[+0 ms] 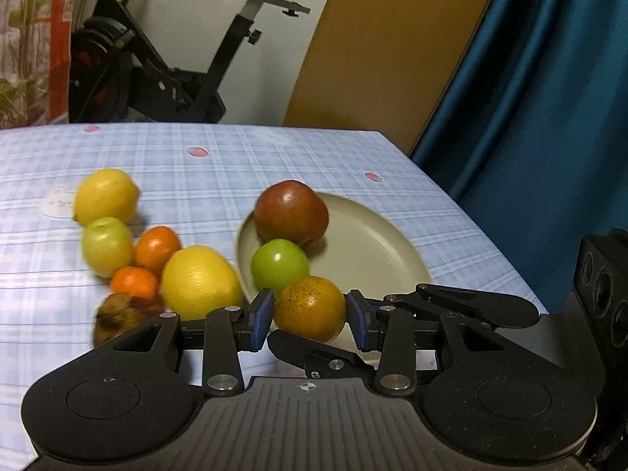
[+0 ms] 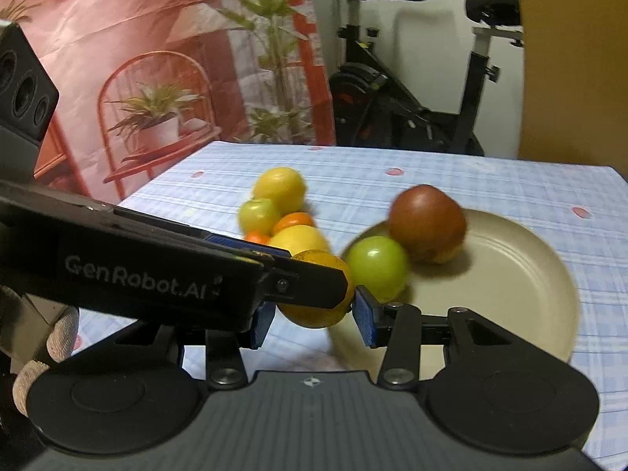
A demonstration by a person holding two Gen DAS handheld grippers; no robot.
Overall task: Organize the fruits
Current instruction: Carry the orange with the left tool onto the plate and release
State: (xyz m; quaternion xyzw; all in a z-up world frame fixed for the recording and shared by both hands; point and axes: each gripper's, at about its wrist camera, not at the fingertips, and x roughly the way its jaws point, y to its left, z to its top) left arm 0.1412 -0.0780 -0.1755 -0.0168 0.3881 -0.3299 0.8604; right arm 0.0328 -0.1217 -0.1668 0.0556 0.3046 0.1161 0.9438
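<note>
Left gripper clamped on the speckled orange — green apple just ahead on the plate. Right gripper — jaws beside that orange, can't tell whether gripping.

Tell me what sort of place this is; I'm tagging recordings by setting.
Most likely a room in a home, not a lab: an exercise bike stands behind a table with a checked tablecloth, beside a blue curtain, with loose fruit and a beige plate on the table.

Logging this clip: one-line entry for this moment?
left gripper: holds speckled orange; right gripper: open beside it; plate: red fruit, green fruit
</note>
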